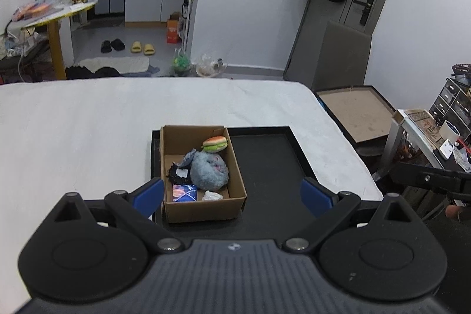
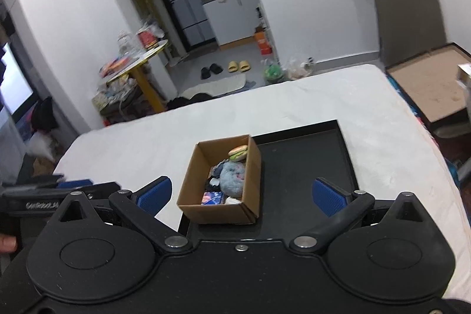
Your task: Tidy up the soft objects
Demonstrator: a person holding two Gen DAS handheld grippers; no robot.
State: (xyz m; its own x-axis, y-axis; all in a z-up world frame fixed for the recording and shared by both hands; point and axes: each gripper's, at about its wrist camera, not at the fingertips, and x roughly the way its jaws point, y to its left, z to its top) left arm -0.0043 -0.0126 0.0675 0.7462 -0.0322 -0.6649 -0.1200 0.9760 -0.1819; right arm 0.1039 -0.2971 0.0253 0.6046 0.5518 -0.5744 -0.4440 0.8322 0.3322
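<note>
A brown cardboard box [image 1: 203, 205] [image 2: 217, 212] stands at the left end of a black tray [image 1: 265, 155] [image 2: 306, 164] on the white bed. Inside lie a plush hamburger [image 1: 215, 144] [image 2: 238, 152], a fluffy grey-blue soft toy [image 1: 209, 170] [image 2: 232, 177], a black lacy piece [image 1: 178, 172], a blue patterned packet [image 1: 185, 192] [image 2: 212, 198] and a white crumpled piece [image 1: 212, 195]. My left gripper [image 1: 232, 194] hovers open above the box's near side, nothing between its blue pads. My right gripper [image 2: 241, 193] is open too, held back over the box and tray.
The white bed [image 1: 88, 131] stretches left and beyond the tray. A flat black-framed box [image 1: 356, 111] lies on the floor to the right, beside a cluttered shelf [image 1: 441, 131]. A round yellow-legged table [image 1: 53, 16], slippers and bags sit past the bed. The left gripper body [image 2: 44, 196] shows at the right wrist view's left.
</note>
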